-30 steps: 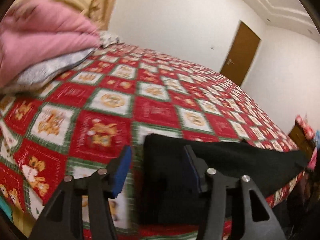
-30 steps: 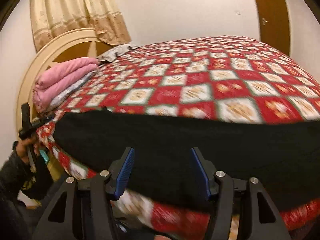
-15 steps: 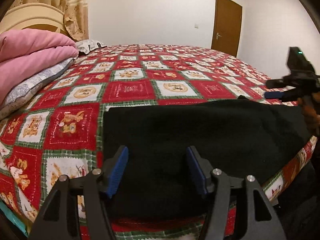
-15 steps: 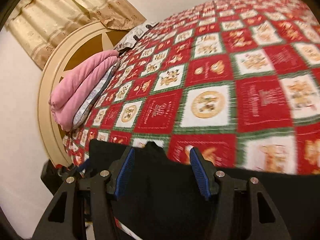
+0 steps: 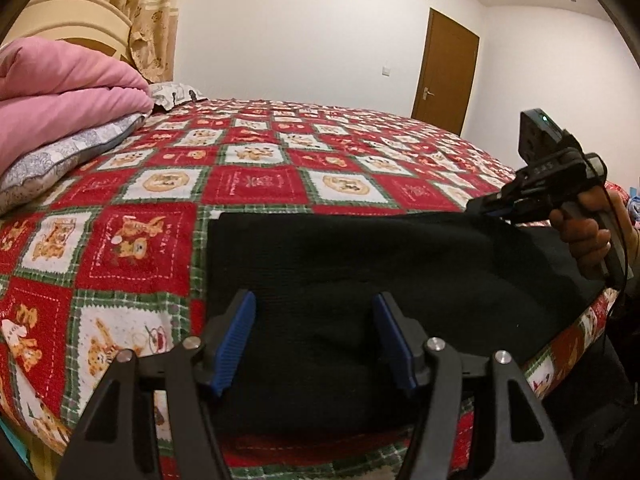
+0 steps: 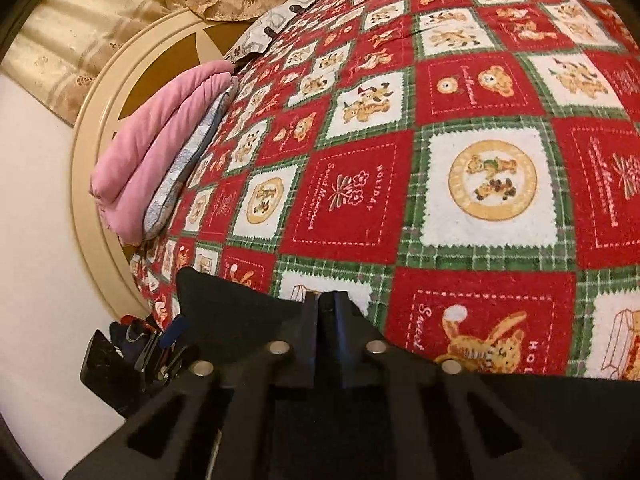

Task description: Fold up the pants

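Since 0.5 s ago right claw (image 6: 319, 300) snapped together on pants (image 5: 380, 280) far edge; left claw (image 5: 314, 336) apart, holds nothing. Pants flat on bed (image 5: 256, 176), w/ folding mostly left, I think.

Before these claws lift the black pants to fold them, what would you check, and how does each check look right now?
1. Right claw shut on the pants: ok, its jaws are pressed together at the far edge.
2. Left claw gripping: not ok, open with cloth between its fingers.
3. Pants lying flat on the bedspread: ok, mostly smooth.
4. Pink blanket clear of the pants: ok, well apart near the headboard.
5. Near edge of the pants fully on the bed: cannot tell.
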